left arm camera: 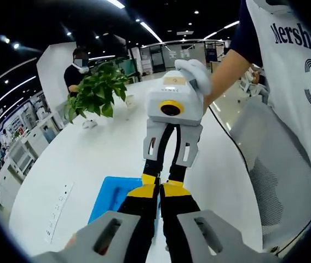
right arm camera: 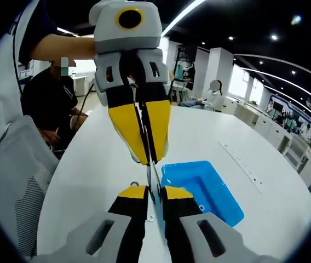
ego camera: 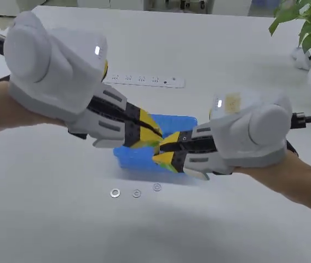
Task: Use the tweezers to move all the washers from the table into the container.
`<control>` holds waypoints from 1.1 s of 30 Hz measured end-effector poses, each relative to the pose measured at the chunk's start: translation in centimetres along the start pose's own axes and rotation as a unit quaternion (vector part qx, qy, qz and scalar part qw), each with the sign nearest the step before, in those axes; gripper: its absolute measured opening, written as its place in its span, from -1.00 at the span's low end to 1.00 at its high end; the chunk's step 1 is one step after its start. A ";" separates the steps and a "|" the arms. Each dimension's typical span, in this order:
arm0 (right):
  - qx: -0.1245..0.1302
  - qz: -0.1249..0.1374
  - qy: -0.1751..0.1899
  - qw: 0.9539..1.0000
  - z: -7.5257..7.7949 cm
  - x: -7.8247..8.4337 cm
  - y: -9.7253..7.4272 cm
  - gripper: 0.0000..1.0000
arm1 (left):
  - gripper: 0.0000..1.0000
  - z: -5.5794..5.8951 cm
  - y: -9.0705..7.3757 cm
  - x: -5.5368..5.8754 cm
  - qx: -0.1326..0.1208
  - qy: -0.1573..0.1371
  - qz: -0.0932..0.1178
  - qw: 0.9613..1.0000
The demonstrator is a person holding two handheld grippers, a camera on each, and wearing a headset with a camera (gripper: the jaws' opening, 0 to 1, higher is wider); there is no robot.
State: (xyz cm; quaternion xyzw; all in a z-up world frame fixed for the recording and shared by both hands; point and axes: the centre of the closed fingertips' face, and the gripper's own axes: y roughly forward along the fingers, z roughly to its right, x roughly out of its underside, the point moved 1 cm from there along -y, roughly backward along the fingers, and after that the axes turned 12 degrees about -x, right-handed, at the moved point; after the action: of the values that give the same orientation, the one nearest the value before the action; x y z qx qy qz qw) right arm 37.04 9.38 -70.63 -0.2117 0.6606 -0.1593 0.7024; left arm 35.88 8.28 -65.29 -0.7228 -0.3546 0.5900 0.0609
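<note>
Thin metal tweezers (right arm camera: 152,178) run between the two grippers, which meet tip to tip above the blue container (ego camera: 131,159). My left gripper (ego camera: 153,137) comes in from the left with its yellow jaws pressed together on the tweezers' far end; in the right gripper view the left gripper (right arm camera: 149,156) hangs from the top. My right gripper (right arm camera: 154,193) is shut on the near end. Three washers (ego camera: 136,193) lie in a row on the white table in front of the container. One washer (right arm camera: 151,218) shows between the right jaws.
A white power strip (ego camera: 144,80) lies behind the container. A potted plant (ego camera: 309,27) stands at the far right corner. A mesh chair (right arm camera: 13,186) is beside the table. Another person (left arm camera: 79,66) stands behind the plant.
</note>
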 end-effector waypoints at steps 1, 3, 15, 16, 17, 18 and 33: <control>0.000 0.001 0.001 1.000 -0.3 0.1 0.1 -0.77 | -0.89 0.3 -0.1 0.1 0.001 -0.003 0.000 1.000; -0.006 -0.001 0.004 1.000 -1.1 0.3 0.4 -0.77 | -0.90 0.9 -0.3 0.4 0.001 -0.006 -0.002 1.000; -0.034 0.004 0.007 0.999 -3.8 0.0 2.0 -0.77 | -0.90 3.0 -1.2 1.4 -0.012 -0.056 -0.006 0.998; -0.035 0.004 0.007 0.999 -3.8 -0.1 2.0 -0.78 | -0.90 3.1 -1.3 1.4 -0.016 -0.057 -0.003 0.998; -0.035 0.003 0.006 0.999 -3.9 -0.1 2.1 -0.78 | -0.90 3.2 -1.4 1.4 -0.016 -0.062 -0.001 0.998; -0.037 0.002 0.005 0.999 -4.0 -0.1 2.2 -0.78 | -0.90 3.3 -1.5 1.4 -0.020 -0.064 0.001 0.998; -0.020 -0.031 -0.031 0.999 -3.3 0.6 2.6 -0.77 | -0.89 3.1 -0.9 2.0 -0.035 -0.060 0.007 0.998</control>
State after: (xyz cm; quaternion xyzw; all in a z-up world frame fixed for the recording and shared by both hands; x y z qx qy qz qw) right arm 33.62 11.06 -72.62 -0.2506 0.6347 -0.1608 0.7131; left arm 32.83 9.10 -67.43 -0.6902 -0.3725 0.6203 0.0099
